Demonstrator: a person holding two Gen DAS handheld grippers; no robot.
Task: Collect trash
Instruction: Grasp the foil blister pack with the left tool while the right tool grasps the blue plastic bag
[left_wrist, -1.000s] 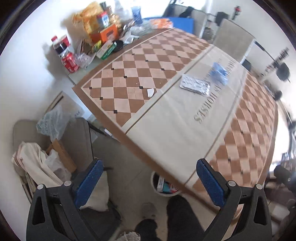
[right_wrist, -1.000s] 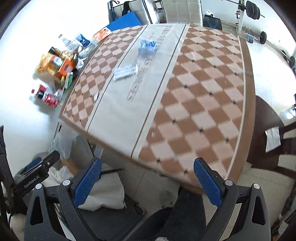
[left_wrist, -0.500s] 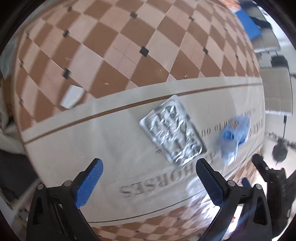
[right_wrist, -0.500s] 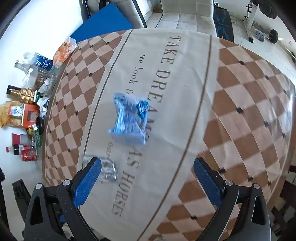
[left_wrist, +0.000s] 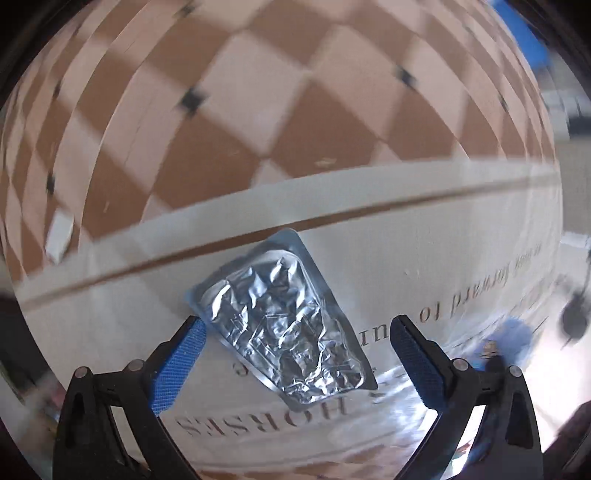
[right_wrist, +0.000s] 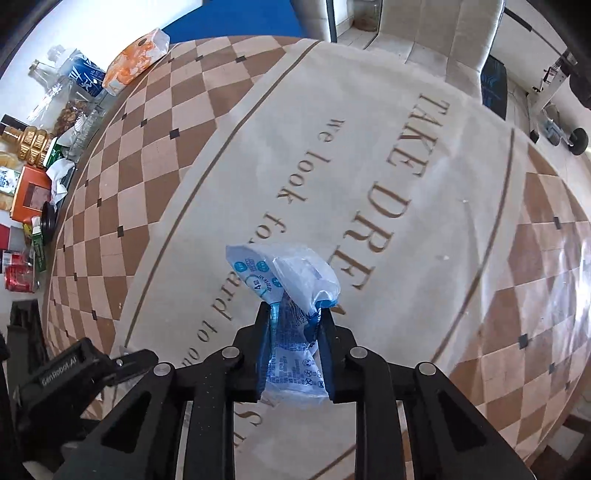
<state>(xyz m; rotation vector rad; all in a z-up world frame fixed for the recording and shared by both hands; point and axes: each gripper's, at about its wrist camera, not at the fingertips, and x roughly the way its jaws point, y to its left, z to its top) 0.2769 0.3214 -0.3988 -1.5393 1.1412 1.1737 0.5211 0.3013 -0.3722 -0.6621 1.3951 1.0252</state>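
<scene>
Trash on the patterned tablecloth (right_wrist: 424, 236): a blue-and-white plastic wrapper (right_wrist: 291, 291) and a crumpled foil blister pack (left_wrist: 282, 325). Right gripper (right_wrist: 294, 325) has just been closing, and its jaws now pinch the wrapper's lower half, the pack lying just left of it. Left gripper (left_wrist: 293, 349) stands spread, straddling the pack without touching. Both pieces appear light; the wrapper is soft and slippery, while the foil is thin, crushable and best taken across its long edges. Legible: "TAKE DRE…", "we look forward to", "HORSES"; "GenRobot.AI" on the left gripper.
</scene>
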